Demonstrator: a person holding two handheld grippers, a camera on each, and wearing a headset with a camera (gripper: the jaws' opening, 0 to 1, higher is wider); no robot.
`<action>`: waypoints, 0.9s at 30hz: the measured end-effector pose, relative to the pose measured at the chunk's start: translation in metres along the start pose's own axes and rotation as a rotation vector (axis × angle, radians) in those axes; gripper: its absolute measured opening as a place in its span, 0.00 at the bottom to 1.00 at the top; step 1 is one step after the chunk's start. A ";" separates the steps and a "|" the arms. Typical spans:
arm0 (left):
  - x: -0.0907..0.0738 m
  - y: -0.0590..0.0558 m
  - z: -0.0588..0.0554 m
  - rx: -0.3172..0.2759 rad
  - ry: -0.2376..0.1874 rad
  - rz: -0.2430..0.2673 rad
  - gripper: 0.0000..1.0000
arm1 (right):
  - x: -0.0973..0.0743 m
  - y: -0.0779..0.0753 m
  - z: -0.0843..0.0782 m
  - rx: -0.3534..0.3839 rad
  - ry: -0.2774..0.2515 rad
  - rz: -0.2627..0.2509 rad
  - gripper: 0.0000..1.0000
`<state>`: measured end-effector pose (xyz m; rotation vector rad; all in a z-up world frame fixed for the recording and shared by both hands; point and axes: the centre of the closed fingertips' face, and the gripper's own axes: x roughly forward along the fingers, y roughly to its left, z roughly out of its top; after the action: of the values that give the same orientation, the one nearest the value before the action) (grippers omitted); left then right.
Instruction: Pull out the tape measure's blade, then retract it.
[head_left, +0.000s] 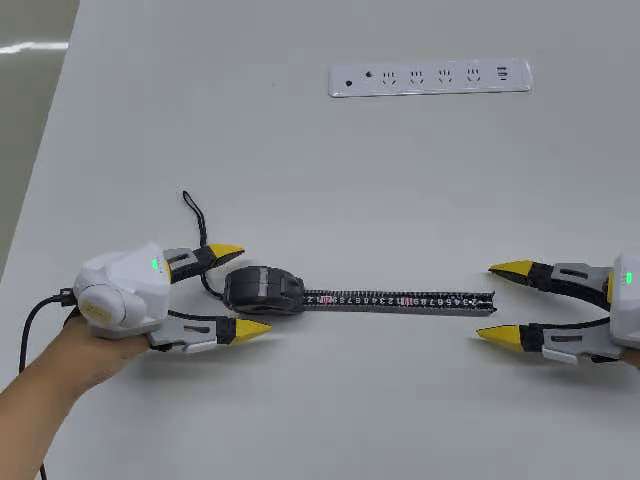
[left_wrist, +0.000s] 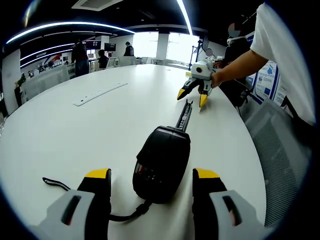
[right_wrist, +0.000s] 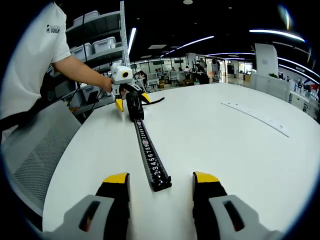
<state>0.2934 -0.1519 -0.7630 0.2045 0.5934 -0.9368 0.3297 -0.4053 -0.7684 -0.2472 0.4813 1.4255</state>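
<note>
The left gripper (head_left: 252, 288) gapes wide, the tape measure (head_left: 263, 290) sitting untouched between its jaws. The right gripper (head_left: 486, 301) is equally open, the extended blade (head_left: 400, 300) ending loose between its jaws.

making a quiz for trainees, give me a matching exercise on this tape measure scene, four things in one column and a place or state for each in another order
Things
1. case
2. blade
3. power strip
4. right gripper

Places or states
A. white, on the far part of the table
B. pulled out, lying flat, numbers up
C. between the open jaws of the left gripper
D. open at the blade's tip, not gripping it

Pairs: 1-C, 2-B, 3-A, 4-D
</note>
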 end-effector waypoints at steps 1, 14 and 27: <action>0.000 0.000 0.001 -0.001 -0.003 0.003 0.65 | 0.000 0.000 0.000 -0.001 0.000 -0.002 0.50; -0.002 0.001 0.004 -0.013 -0.018 0.031 0.72 | -0.003 -0.001 0.004 0.019 -0.021 -0.033 0.56; -0.011 0.005 0.012 -0.044 -0.052 0.088 0.77 | -0.005 0.001 0.008 0.085 -0.038 -0.087 0.62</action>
<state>0.2974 -0.1464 -0.7474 0.1648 0.5521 -0.8404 0.3298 -0.4060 -0.7587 -0.1703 0.4934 1.3190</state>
